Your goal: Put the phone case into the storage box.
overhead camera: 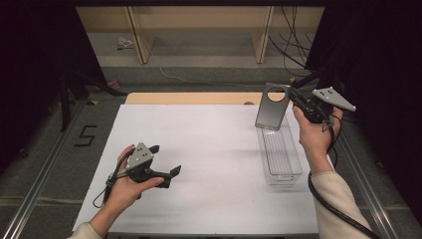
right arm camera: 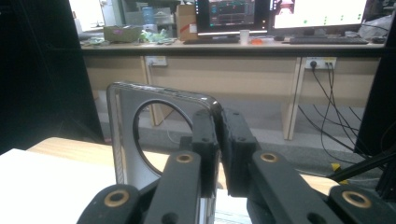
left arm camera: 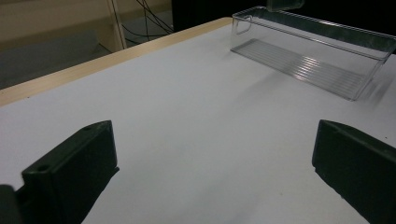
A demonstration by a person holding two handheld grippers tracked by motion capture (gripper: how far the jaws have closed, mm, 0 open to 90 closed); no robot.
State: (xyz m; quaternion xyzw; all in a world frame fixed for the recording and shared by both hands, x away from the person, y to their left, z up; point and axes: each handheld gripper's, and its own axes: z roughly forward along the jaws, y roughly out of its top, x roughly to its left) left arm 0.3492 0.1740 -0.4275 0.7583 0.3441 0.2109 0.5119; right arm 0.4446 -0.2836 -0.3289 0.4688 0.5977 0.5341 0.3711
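A white worktop (overhead camera: 199, 164) carries a long clear plastic bin (overhead camera: 280, 154) near its right edge, open side up. Above the bin's far end hangs what looks like a phone case (overhead camera: 272, 106), grey with a round cutout near the top, held upright and off the surface. The right claw (overhead camera: 293, 96) is pinching its upper edge, jaws pressed on the rim. The left claw (overhead camera: 164, 160) hovers near the worktop's left side, jaws spread wide apart.

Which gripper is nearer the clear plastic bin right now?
Right. The right gripper holds a phone case just above the clear plastic bin's far end. The left gripper sits open over the white tabletop, well off to the bin's left.
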